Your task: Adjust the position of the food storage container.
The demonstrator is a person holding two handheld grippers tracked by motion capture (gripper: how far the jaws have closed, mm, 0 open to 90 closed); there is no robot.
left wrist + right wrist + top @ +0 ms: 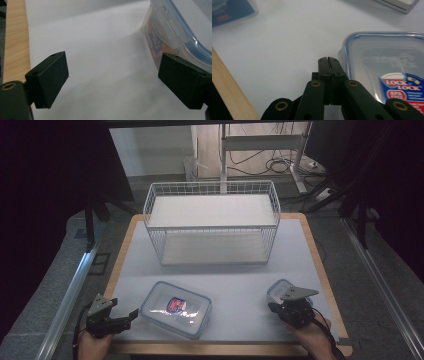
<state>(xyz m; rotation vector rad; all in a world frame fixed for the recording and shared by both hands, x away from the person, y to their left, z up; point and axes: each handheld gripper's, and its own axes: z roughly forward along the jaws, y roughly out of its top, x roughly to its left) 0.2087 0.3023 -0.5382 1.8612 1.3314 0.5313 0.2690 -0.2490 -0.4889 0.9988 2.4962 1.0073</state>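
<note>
Two clear plastic food containers with blue-sealed snap lids lie on the white mat at the near side of the table. The large container [175, 309] sits near left of centre, just beside the left gripper [131, 316]; the small container [278, 291] sits near right, partly under the right gripper [274, 308].

The left gripper's jaws stand wide apart with nothing between them; in the left gripper view its right-hand pad [180, 82] sits at the lower corner of the large container [172, 32], whether touching or just shy I cannot tell. The right gripper's [328, 61] jaws are pressed fully together on nothing, their tips lying beside the near-left corner of the small container [384, 57].

Both boxes look like stiff, light, smooth plastic. The walls are probably slippery and may flex a little under a squeeze, so I judge the firmest hold to be across a short end or over the lid rim at a latch flap [170, 25], where the plastic is doubled. The large one is too broad to span lengthwise.

The wire basket shelf [211, 222] stands far centre, well apart from both boxes. The small container's near half is hidden by the gripper's grey plate in the high view, the large one's contents are a blurred orange-and-blue label, and the latch states are hard to read.
</note>
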